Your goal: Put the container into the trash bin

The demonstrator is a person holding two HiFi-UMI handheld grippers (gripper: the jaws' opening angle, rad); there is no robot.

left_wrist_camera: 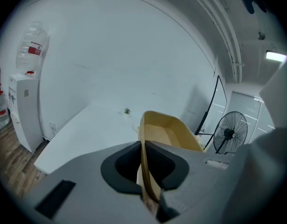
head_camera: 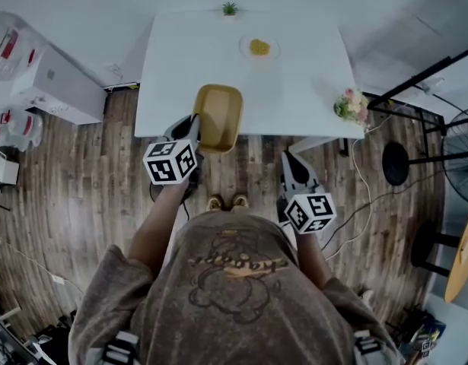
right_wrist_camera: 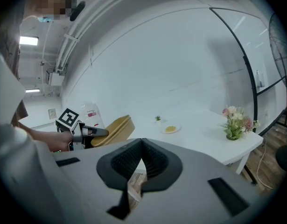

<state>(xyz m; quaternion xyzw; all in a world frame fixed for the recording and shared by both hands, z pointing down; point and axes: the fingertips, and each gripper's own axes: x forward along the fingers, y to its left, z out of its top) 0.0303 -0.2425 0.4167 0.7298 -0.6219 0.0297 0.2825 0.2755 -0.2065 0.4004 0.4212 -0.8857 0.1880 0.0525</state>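
Evidently light: the left gripper (head_camera: pixel 191 124) pinches the yellow container (head_camera: pixel 218 116) by one thin side wall, mid-frame over the white table's (head_camera: pixel 310 90) near edge.
It appears an empty, stiff, smooth shell, so a rim grip likely suffices. The right gripper (head_camera: pixel 291 164) is pressed together, empty.

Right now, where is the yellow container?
In the head view the container is left of centre, pinched by its rim in the left tool, above the near edge of the white table, with the food plate farther back.
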